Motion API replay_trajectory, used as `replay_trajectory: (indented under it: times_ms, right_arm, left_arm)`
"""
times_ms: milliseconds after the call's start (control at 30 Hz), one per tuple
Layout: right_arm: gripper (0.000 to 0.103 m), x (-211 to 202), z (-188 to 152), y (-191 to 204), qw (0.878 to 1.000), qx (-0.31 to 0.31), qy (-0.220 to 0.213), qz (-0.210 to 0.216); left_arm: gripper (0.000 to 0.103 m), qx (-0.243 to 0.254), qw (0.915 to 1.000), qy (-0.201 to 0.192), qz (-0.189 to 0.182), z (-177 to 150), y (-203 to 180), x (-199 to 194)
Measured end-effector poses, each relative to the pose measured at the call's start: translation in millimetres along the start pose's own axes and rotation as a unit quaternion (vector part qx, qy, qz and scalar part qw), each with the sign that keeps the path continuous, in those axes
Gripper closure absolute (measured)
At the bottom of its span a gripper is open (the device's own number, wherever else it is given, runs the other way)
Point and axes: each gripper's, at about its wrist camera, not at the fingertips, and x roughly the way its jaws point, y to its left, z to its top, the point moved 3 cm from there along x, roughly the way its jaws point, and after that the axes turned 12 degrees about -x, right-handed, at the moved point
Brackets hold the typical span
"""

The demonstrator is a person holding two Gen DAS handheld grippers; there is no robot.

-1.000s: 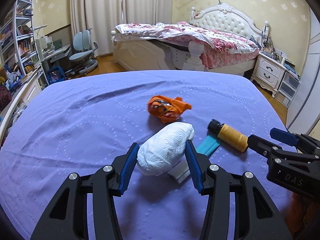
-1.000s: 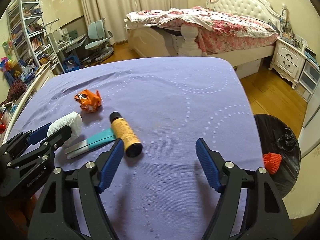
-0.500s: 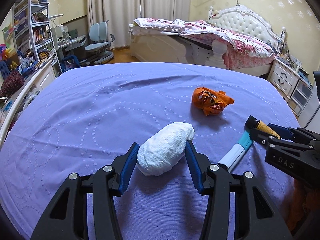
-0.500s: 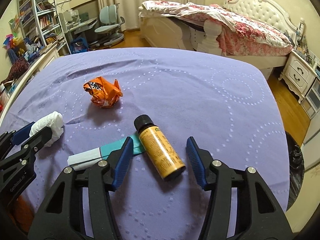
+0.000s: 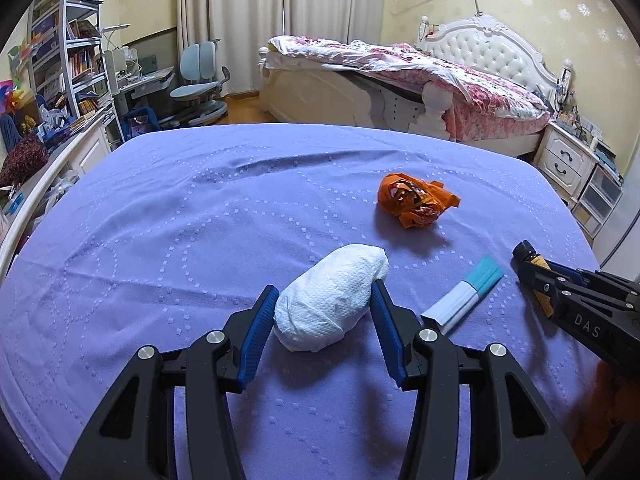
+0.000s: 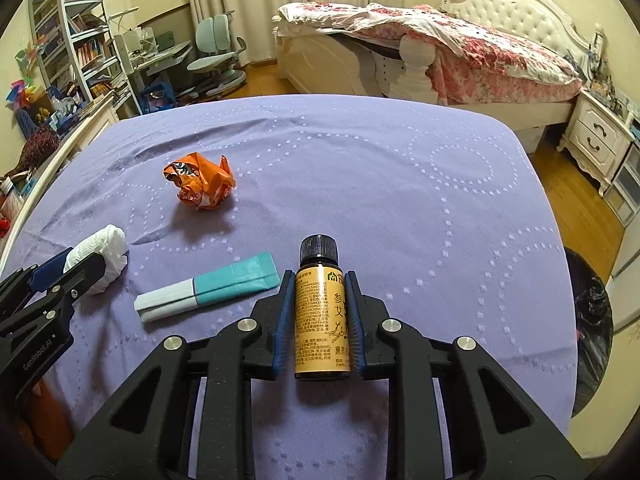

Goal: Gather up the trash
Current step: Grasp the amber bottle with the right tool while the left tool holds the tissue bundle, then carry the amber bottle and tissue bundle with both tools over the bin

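Note:
A white crumpled paper wad (image 5: 328,308) lies on the purple bedspread (image 5: 180,240), and my left gripper (image 5: 324,288) is shut on it with both blue pads against its sides. My right gripper (image 6: 318,278) is shut on a small brown bottle (image 6: 320,312) with a yellow label and black cap, which lies on the cover. A crumpled orange wrapper (image 6: 200,186) sits farther back on the left. Between the two grippers lies a flat teal-and-white packet (image 6: 208,286). The left wrist view shows the right gripper (image 5: 536,272) at its right edge, and the bottle's cap (image 5: 524,249) pokes out there.
A black trash bag (image 6: 592,308) stands open on the wooden floor off the bedspread's right edge. Beyond the purple surface are a white bed (image 5: 400,80), a desk chair (image 5: 196,92), bookshelves (image 5: 60,60) at the left and a nightstand (image 6: 596,140) at the right.
My right gripper moved over the brown bottle and its jaws came together on it. The left gripper kept its hold on the paper wad while shifting a little across the cover.

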Motion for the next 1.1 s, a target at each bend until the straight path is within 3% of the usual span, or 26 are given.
replay_trajectory:
  times_ms: [600,1100]
  right_arm:
    - [0.079,-60.3,-44.8,-44.0,0.998,0.041,-0.038,-0.035]
    - [0.079,-103.1,-74.9,-120.7,0.989,0.098,-0.065,-0.092]
  left_arm:
    - [0.054,0.025,0.9983,-0.028,-0.043,-18.1,-65.5,-43.1]
    - [0.054,0.096,0.9896,-0.028,-0.103,-38.3,-176.1,-38.6]
